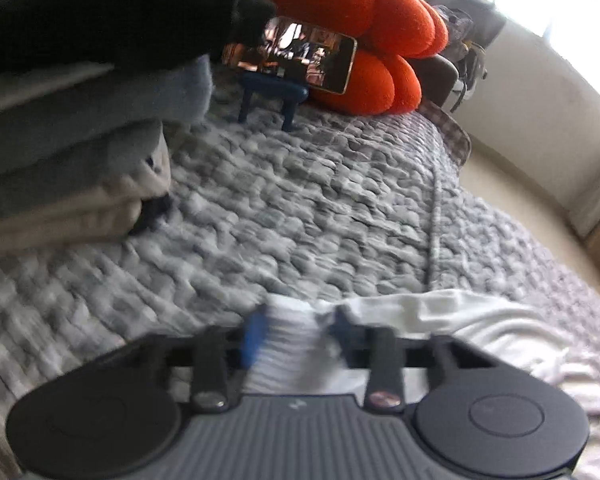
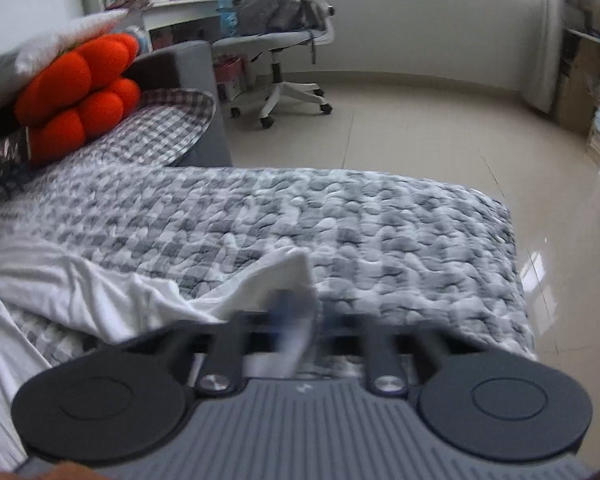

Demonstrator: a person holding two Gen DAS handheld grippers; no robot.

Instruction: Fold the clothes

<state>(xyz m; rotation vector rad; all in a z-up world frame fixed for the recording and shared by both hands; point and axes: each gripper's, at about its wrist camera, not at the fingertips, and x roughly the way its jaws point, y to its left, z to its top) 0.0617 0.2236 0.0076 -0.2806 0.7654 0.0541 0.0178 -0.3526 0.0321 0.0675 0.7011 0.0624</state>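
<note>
Left to right across the checked quilt [image 1: 300, 208]: folded stack [image 1: 60, 140], kept aside as finished work; left gripper [image 1: 296, 332] clamped on white garment [image 1: 440, 320]; right gripper [image 2: 300, 316] pinching another edge, presumably to spread the cloth for folding.

A bed [image 2: 340, 216] under a grey checked quilt stands on a glossy beige tile floor [image 2: 440, 132]. Beyond it, 1 white office chair [image 2: 284, 60] faces a cluttered counter [image 2: 188, 8]; daylight floods a curtained window [image 2: 548, 20].
</note>
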